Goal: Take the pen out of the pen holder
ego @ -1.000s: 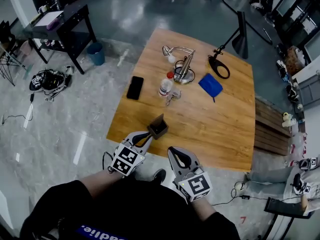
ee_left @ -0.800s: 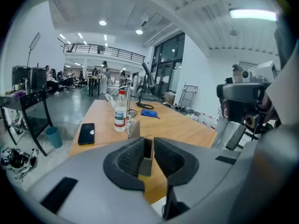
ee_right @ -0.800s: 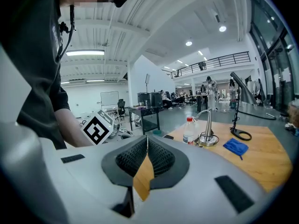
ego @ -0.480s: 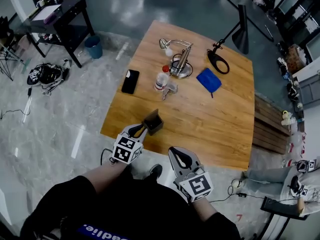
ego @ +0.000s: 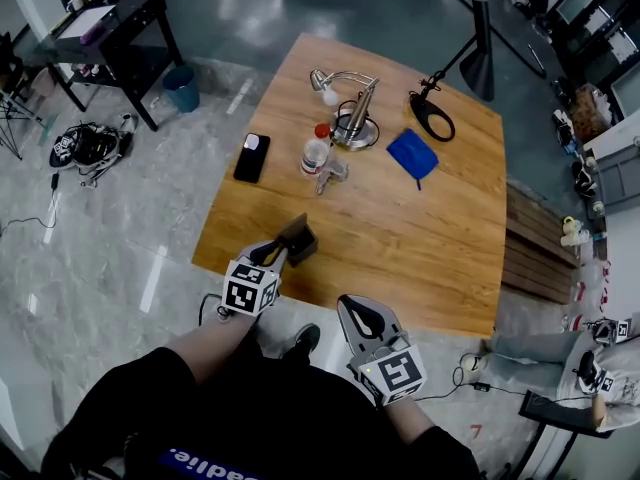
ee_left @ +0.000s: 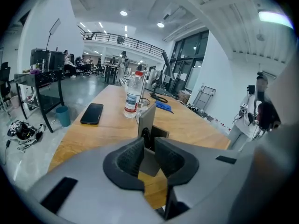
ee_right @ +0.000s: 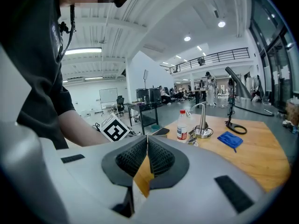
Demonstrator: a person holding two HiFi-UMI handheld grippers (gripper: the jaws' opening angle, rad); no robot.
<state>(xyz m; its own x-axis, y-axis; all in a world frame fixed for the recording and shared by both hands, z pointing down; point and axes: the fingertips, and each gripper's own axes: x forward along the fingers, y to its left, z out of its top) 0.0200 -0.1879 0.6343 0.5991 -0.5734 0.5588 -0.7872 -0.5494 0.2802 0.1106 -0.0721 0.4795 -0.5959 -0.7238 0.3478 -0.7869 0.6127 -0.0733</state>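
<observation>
Left gripper [ego: 280, 255] just eased off: jaws narrowly apart, pen holder [ego: 298, 240] wall between them, not pinched. Holder sits near the table [ego: 400, 238] edge, pen [ee_left: 145, 133] still inside, so extraction not started. Versus a second ago: left came down, grip looser; right gripper [ego: 354, 306] closed, empty

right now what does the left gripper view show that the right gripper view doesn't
Only the left gripper view: the pen holder standing between the parted jaws of the left claw, a dark pen in it, and a blue bin on the floor. Only the right gripper view: the right claw, jaws together and empty, the left gripper's marker cube and the person's arm. Both: the wooden table, the bottle, the phone and the blue cloth.
</observation>
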